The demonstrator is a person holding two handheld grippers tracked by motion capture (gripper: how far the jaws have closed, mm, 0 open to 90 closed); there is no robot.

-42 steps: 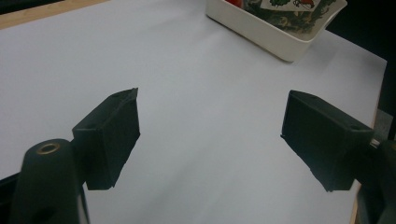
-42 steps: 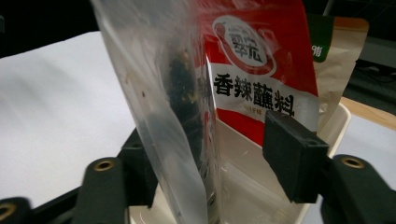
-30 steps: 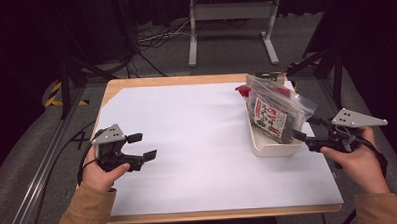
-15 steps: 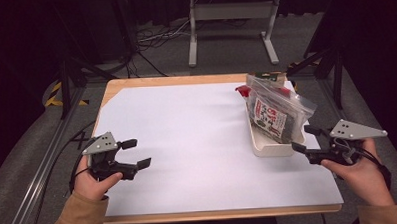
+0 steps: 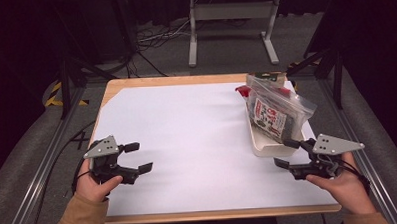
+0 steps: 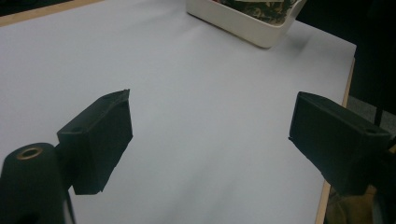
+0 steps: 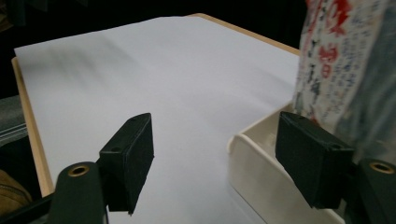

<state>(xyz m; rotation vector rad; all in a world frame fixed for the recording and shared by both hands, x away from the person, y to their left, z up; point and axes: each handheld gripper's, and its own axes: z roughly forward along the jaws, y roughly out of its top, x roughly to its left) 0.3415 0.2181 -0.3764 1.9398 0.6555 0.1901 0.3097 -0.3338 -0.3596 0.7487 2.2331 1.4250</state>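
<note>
A cream tray (image 5: 262, 145) stands at the table's right side and holds clear zip bags (image 5: 276, 109) of printed packets. In the left gripper view the tray (image 6: 243, 23) sits far ahead at the top. My left gripper (image 5: 137, 157) hovers open over the white sheet near the front left, nothing between its jaws (image 6: 210, 140). My right gripper (image 5: 286, 153) is open just in front of the tray's near end. In the right gripper view the tray wall (image 7: 261, 182) lies between the jaws and a printed bag (image 7: 345, 70) rises at the right.
A white sheet (image 5: 187, 137) covers the wooden table (image 5: 160, 82), whose front edge runs just ahead of both hands. Metal rails (image 5: 33, 173) flank the table. A white stand (image 5: 231, 21) and cables lie on the floor behind.
Both grippers have drawn back toward the front edge. The left moved down and left. The right moved down, away from the tray's side to its near end.
</note>
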